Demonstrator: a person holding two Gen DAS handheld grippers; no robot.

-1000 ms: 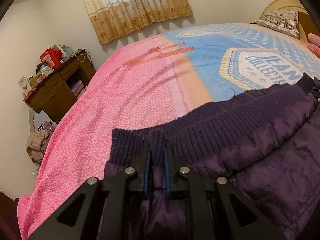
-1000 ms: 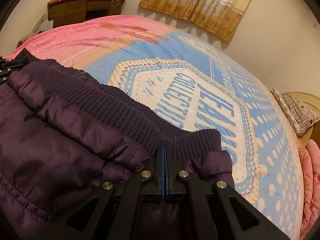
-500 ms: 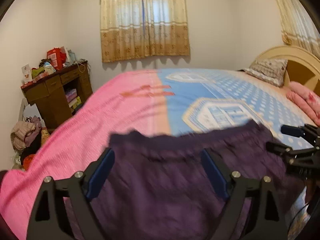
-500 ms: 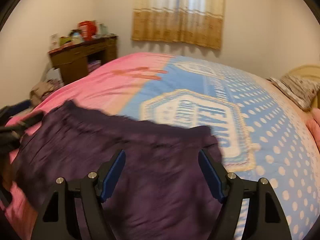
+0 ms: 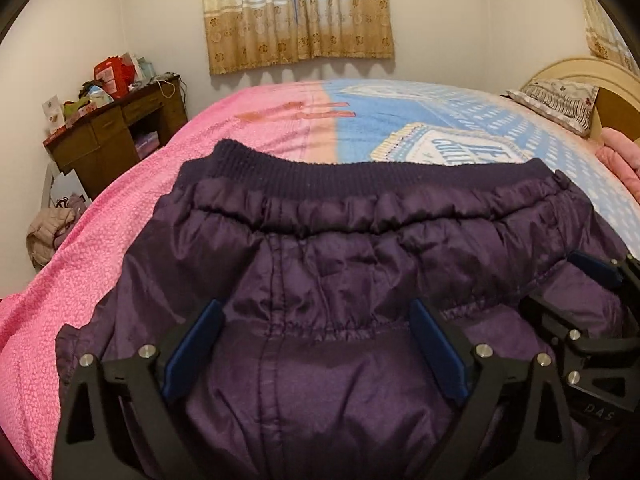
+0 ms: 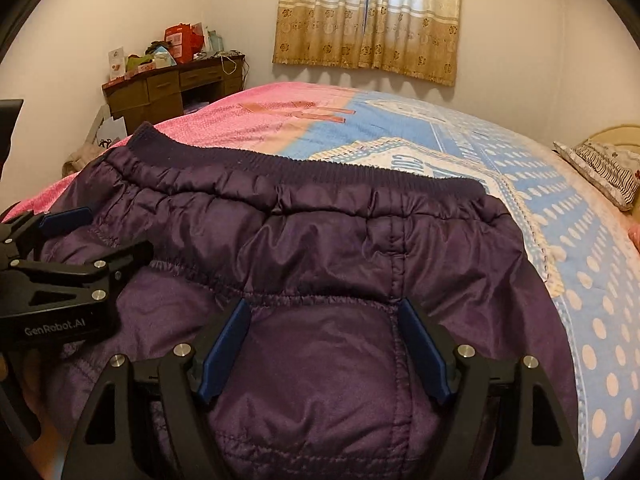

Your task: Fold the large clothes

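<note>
Both the left claw [image 5: 314, 354] and right claw [image 6: 322, 350] gape wide, holding nothing, over the purple jacket [image 5: 360, 264] folded on the bed [image 5: 132, 216]. Its puffy, slippery fabric may spring open or slide unless pressed flat.

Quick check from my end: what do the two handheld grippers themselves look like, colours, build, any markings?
Both match: matte black angular frames with triangular cut-outs, silver round bolt heads at the joints, and flat blue pads lining the inner faces of the two fingers. On the left gripper, the right wrist view shows white "GenRobot.AI" lettering on its side. The right gripper shows partial white lettering in the left wrist view. No cables or sleeves are visible.
</note>
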